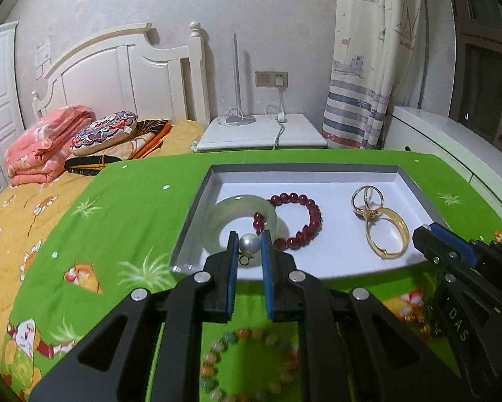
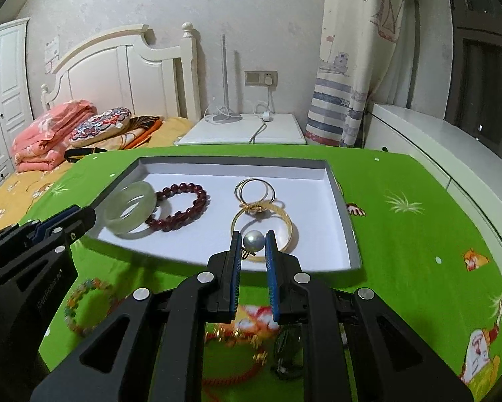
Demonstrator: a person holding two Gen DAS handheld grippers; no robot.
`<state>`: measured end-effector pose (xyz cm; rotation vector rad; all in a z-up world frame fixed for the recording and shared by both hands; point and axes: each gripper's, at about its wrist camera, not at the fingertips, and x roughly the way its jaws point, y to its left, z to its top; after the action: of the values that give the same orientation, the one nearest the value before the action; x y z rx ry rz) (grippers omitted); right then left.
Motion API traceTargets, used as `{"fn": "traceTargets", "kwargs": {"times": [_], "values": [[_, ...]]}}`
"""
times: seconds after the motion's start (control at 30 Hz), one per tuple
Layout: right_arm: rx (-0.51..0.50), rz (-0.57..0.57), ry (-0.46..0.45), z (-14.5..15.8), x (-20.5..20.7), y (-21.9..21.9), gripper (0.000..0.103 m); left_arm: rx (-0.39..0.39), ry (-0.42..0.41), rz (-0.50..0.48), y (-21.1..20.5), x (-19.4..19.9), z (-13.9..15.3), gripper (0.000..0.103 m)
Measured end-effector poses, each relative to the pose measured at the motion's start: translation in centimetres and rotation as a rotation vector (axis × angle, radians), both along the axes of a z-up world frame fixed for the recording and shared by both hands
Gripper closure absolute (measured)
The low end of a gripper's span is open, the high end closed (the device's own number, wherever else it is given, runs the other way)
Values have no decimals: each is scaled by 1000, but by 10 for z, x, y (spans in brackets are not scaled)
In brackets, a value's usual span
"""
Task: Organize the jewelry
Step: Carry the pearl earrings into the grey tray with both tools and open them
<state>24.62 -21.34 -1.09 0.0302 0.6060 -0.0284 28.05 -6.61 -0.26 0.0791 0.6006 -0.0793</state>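
A shallow white tray (image 1: pixel 317 177) (image 2: pixel 344 221) sits on the green cloth. It holds a jade bangle (image 1: pixel 217 214) (image 2: pixel 130 214), a dark red bead bracelet (image 1: pixel 304 214) (image 2: pixel 184 207), thin gold rings (image 1: pixel 366 196) (image 2: pixel 254 191) and a wide gold bangle (image 1: pixel 386 231) (image 2: pixel 284 224). My left gripper (image 1: pixel 249 244) is shut on a pearl earring (image 1: pixel 249 243) over the tray's near left corner. My right gripper (image 2: pixel 254 243) is shut on another pearl earring (image 2: pixel 253 238) over the tray's near right part.
A pastel bead bracelet (image 1: pixel 247 361) (image 2: pixel 83 305) lies on the cloth (image 1: pixel 117 217) below the left gripper. A red cord with gold beads (image 2: pixel 237 345) and a dark piece (image 2: pixel 287 348) lie below the right gripper. A bed (image 1: pixel 33 201) stands left, a nightstand (image 1: pixel 261 130) behind.
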Motion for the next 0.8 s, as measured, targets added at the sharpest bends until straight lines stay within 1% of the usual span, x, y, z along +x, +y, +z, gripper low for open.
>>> {"fn": "traceTargets", "kwargs": {"times": [0.3,0.43,0.5,0.8], "values": [[0,-5,54,-3,36,-5,88,28,43,-36,-23,39,0,90],[0,2,79,-2,49,-4,88,43,82,-38,-30,58,-6,90],[3,1,95,-3,56,-5,88,54,88,-34,-31,64,-8,90],[3,-17,132,-8,72,-14,87,54,112,-22,-28,77,-15,89]]}}
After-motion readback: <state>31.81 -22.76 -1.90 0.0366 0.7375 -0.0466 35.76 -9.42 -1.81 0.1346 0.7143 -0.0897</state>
